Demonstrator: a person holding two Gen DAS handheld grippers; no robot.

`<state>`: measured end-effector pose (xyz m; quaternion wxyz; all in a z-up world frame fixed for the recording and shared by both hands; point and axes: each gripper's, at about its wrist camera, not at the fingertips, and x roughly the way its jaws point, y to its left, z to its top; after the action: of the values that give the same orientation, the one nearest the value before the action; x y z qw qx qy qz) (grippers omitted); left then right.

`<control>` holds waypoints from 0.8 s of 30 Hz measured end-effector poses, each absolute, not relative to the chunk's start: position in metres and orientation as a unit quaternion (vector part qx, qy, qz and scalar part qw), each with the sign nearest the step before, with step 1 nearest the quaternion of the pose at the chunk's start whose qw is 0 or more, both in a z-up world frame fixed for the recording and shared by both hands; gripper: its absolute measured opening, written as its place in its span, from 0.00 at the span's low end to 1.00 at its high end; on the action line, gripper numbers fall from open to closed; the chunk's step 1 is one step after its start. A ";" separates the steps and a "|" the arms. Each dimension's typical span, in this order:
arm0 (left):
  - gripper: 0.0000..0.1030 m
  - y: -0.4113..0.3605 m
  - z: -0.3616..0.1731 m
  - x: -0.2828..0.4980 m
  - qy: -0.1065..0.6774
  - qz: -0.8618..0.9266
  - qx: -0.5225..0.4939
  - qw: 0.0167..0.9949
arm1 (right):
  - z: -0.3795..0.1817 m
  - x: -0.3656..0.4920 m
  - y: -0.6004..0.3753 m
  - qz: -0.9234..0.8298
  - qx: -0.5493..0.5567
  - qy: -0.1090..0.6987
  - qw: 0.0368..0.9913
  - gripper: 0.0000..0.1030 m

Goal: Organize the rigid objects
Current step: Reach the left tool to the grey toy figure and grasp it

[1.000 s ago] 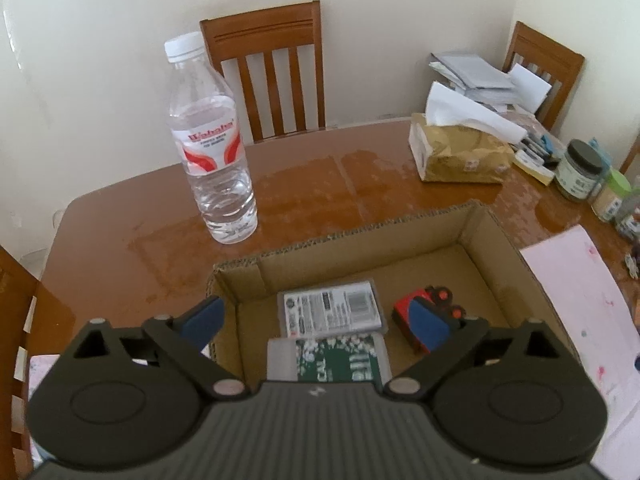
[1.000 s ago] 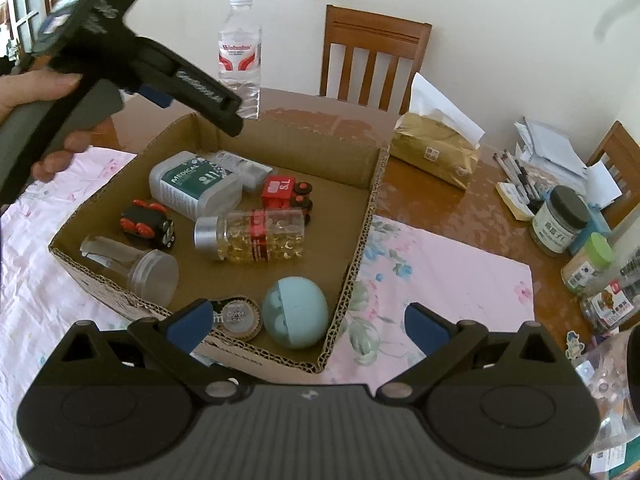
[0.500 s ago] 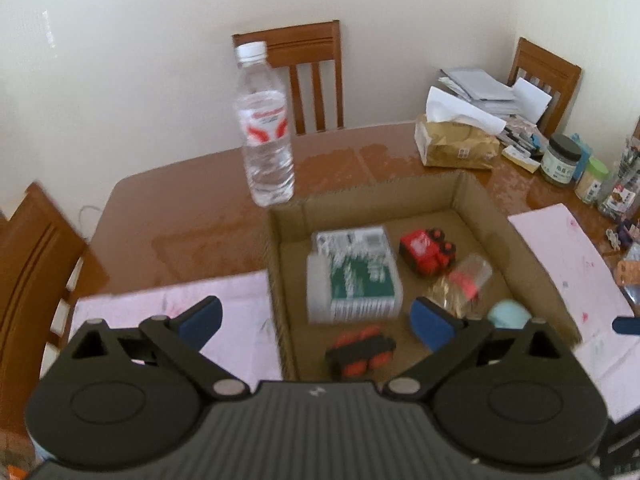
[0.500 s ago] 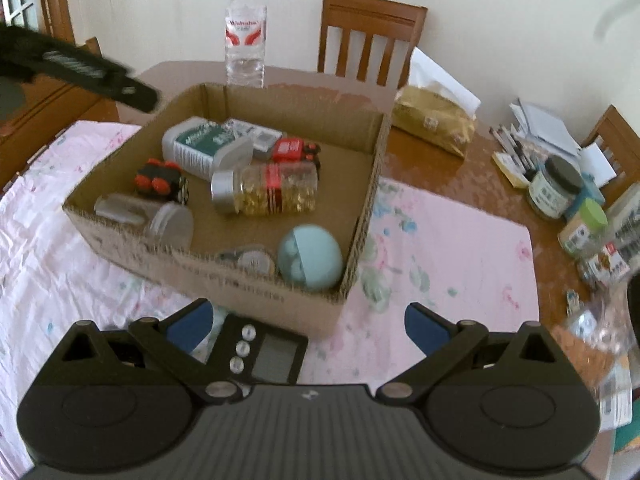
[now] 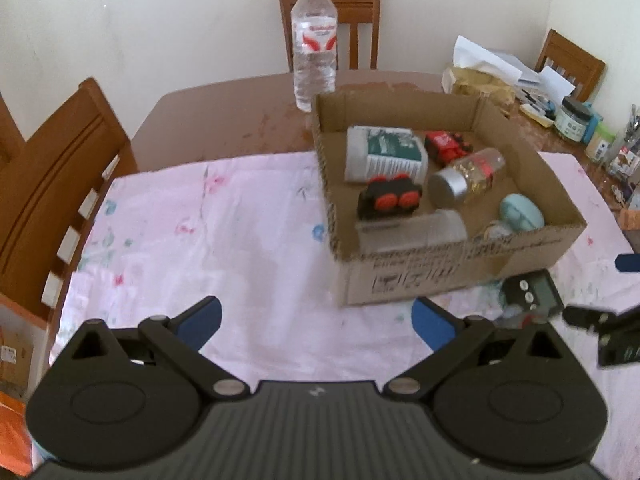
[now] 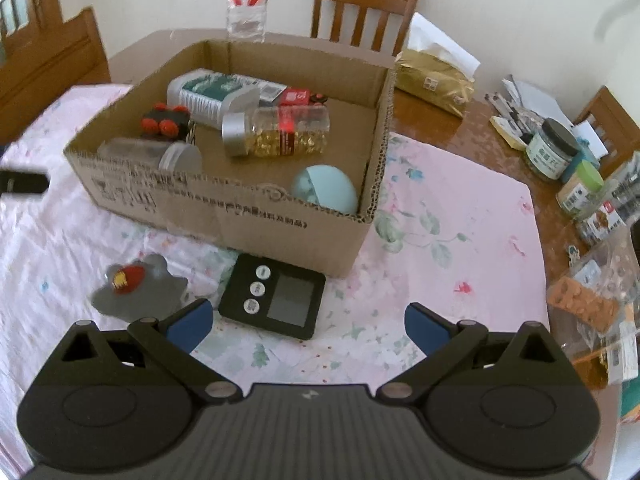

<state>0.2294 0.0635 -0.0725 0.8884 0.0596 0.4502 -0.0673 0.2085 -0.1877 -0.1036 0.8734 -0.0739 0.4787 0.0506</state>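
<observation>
A cardboard box (image 6: pixel 256 216) (image 5: pixel 452 276) stands on the pink cloth. In it lie a white-green bottle (image 6: pixel 212 94), a capsule jar (image 6: pixel 280 132), two red-black toy cars (image 6: pixel 166 122), a clear jar (image 6: pixel 160 154) and a pale blue egg case (image 6: pixel 324 188). In front of the box lie a black digital timer (image 6: pixel 276 300) (image 5: pixel 530 294) and a grey splat toy with a red piece (image 6: pixel 136 288). My right gripper (image 6: pixel 306 322) is open, just before the timer. My left gripper (image 5: pixel 316 320) is open and empty, over the cloth left of the box.
A water bottle (image 5: pixel 314 40) stands behind the box. A tissue pack (image 6: pixel 434 76), jars (image 6: pixel 552 152) and packets (image 6: pixel 600 280) crowd the table's right side. Wooden chairs (image 5: pixel 56 172) stand around the table.
Both grippers have drawn back from the box toward the near edge. The timer and grey toy have come into view in front of the box.
</observation>
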 end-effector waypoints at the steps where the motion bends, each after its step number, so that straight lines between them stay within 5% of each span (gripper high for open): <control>1: 0.98 0.067 -0.073 0.228 0.450 -0.067 0.057 0.889 | -0.100 0.208 -0.188 0.049 -0.063 0.476 0.876 1.00; 24: 0.98 0.065 -0.081 0.214 0.463 -0.120 0.073 0.875 | -0.108 0.192 -0.173 0.042 -0.080 0.486 0.869 1.00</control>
<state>0.2144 0.0653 -0.0808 0.8751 0.0734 0.4632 -0.1197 0.1916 -0.1729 -0.1081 0.8692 -0.0802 0.4860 0.0421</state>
